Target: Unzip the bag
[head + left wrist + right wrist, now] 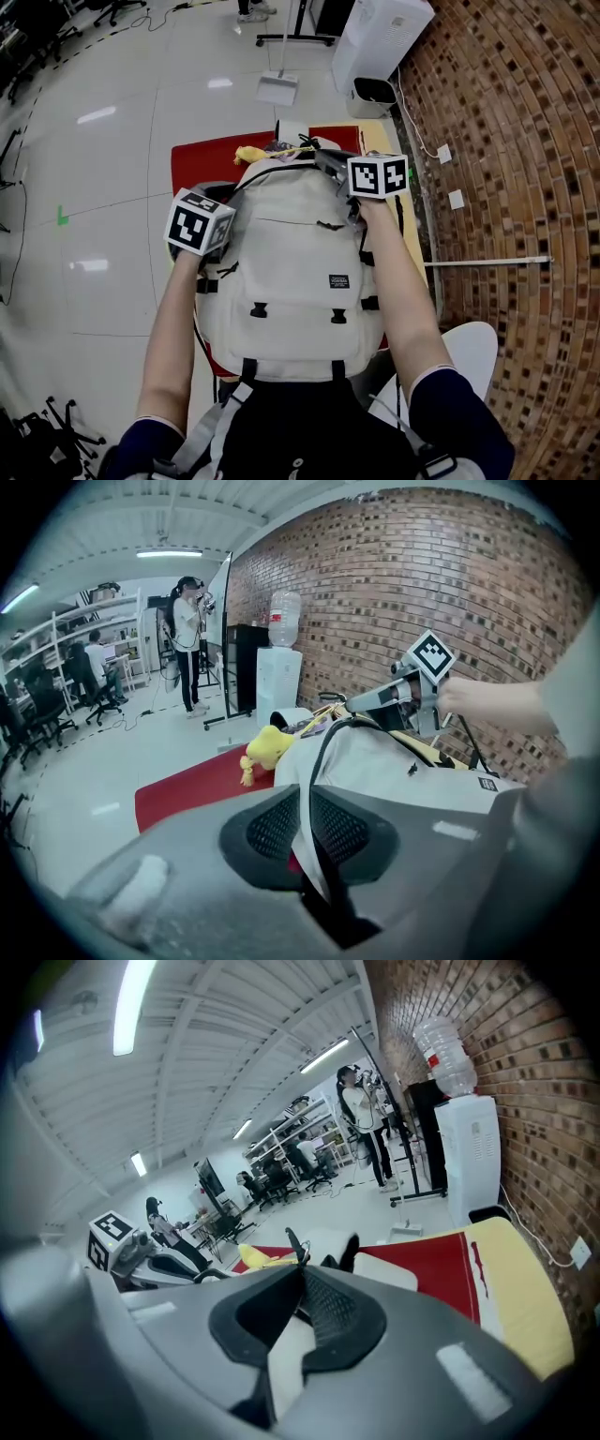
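1. Bag (291,272) lies on the desk (202,159), tongs on either side.
2. Left tongs (307,829) pinched tight on bag's left edge.
3. Right tongs (296,1309) nearly closed, gripping fabric at bag's top right.

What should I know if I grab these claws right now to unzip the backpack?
Left claw: shut on the backpack at its left side seam, steadying it.
Right claw: shut on the backpack's top edge by the zip; whether it has the pull is unclear.
Backpack: front up on the red mat.
Done: both grips set.
Left: run the zip round; it looks mostly closed.
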A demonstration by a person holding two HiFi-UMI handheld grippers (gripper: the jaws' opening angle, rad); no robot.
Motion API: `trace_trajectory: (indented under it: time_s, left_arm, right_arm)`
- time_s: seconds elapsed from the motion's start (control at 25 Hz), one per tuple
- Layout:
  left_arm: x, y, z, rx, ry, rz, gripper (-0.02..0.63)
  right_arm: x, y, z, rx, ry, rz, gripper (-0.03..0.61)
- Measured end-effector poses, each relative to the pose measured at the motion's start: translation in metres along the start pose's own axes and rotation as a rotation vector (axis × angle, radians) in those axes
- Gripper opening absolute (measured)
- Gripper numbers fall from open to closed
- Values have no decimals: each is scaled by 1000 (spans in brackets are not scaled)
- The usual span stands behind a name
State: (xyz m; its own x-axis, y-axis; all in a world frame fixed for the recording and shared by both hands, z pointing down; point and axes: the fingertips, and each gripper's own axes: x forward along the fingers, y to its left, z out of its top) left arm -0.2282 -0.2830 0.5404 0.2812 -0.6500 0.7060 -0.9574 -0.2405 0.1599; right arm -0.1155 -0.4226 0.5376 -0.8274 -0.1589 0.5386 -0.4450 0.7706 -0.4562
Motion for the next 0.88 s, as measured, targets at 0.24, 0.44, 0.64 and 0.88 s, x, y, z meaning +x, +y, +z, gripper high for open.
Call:
trace_trajectory:
  time_s: [0.24, 0.44, 0.64, 0.88]
  left_arm:
    - [1, 4, 1, 12, 31, 15, 34]
    - [2, 9, -3, -4, 49, 37, 34]
    - [4, 8, -6, -8, 62, 51, 34]
    - [7, 10, -5, -9, 75, 61, 34]
  right_arm:
    - [-29, -31, -8, 57, -48, -60, 26]
    - [-61, -60, -25, 106, -69, -104, 25]
    - [-82, -74, -40, 147, -98, -120, 25]
    - [-97, -86, -57, 212, -132, -137, 25]
